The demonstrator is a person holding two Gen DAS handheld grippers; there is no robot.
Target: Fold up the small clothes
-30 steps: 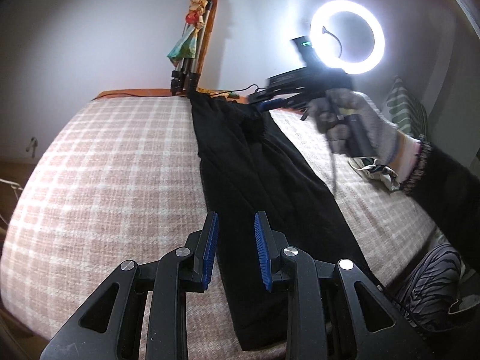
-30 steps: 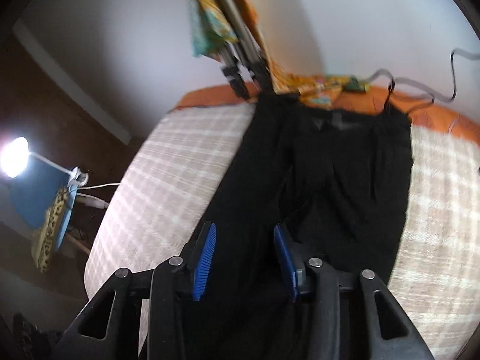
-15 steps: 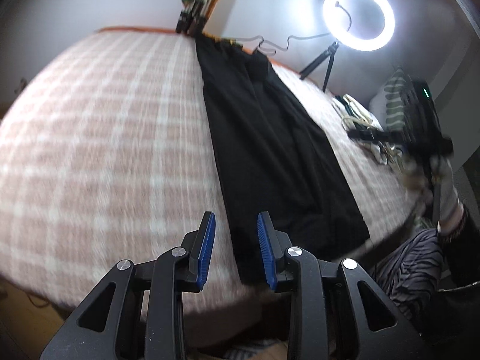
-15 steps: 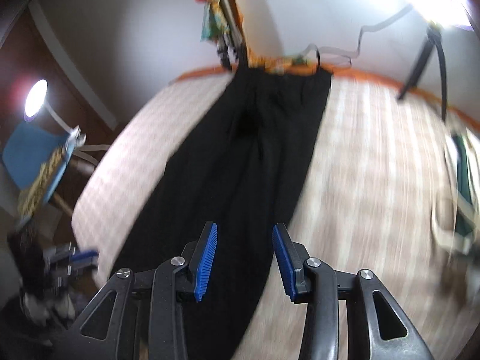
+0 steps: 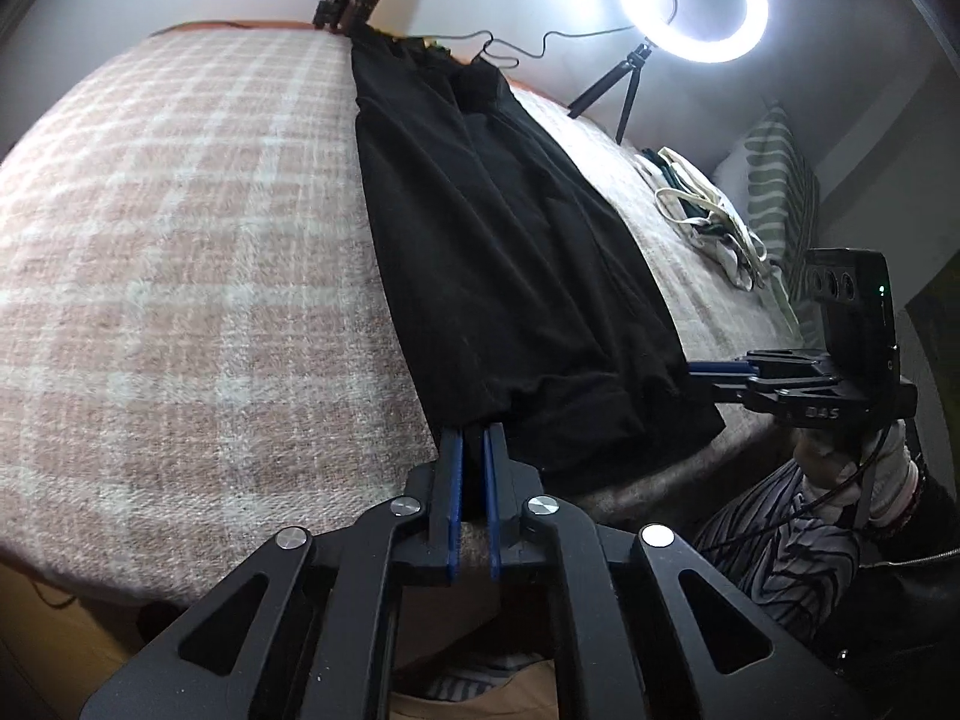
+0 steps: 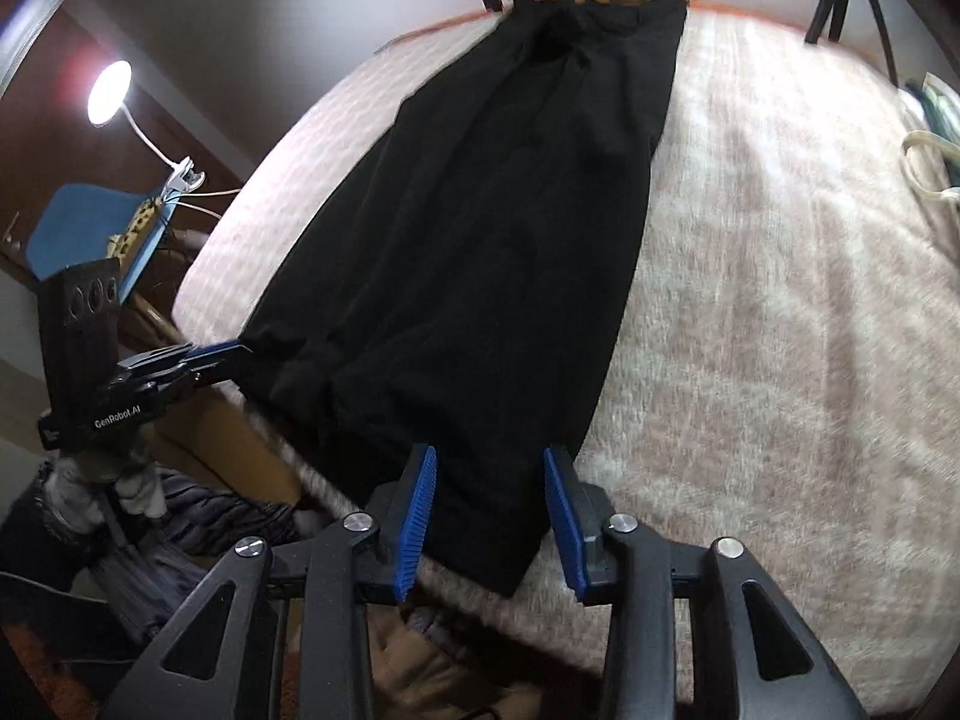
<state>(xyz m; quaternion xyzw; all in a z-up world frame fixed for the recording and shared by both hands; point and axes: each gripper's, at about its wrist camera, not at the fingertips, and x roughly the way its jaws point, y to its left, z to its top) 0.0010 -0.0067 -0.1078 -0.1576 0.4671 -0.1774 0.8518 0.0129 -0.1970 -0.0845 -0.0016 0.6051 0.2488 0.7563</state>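
Observation:
A long black garment [image 5: 510, 240] lies stretched out flat on the pink checked blanket [image 5: 180, 270] of a bed. My left gripper [image 5: 473, 438] is shut on the left corner of its near hem, with black cloth pinched between the blue pads. It shows from the side in the right wrist view as the left gripper [image 6: 231, 351]. My right gripper [image 6: 491, 456] straddles the right corner of the garment [image 6: 498, 240]; its jaws are closing, the cloth lies between the pads, and they still stand apart. Seen from the left wrist, the right gripper [image 5: 699, 369] sits at that corner.
A lit ring light [image 5: 693, 0] on a small tripod stands at the far right of the bed. A heap of pale cloth [image 5: 708, 222] and a striped pillow [image 5: 780, 198] lie beside it. A desk lamp [image 6: 108, 90] and a blue chair [image 6: 78, 228] stand left. The bed's near edge is just below the grippers.
My left gripper sank to the near hem and shut on it. The right gripper swept from the far end of the garment to the near hem, and its jaws narrowed.

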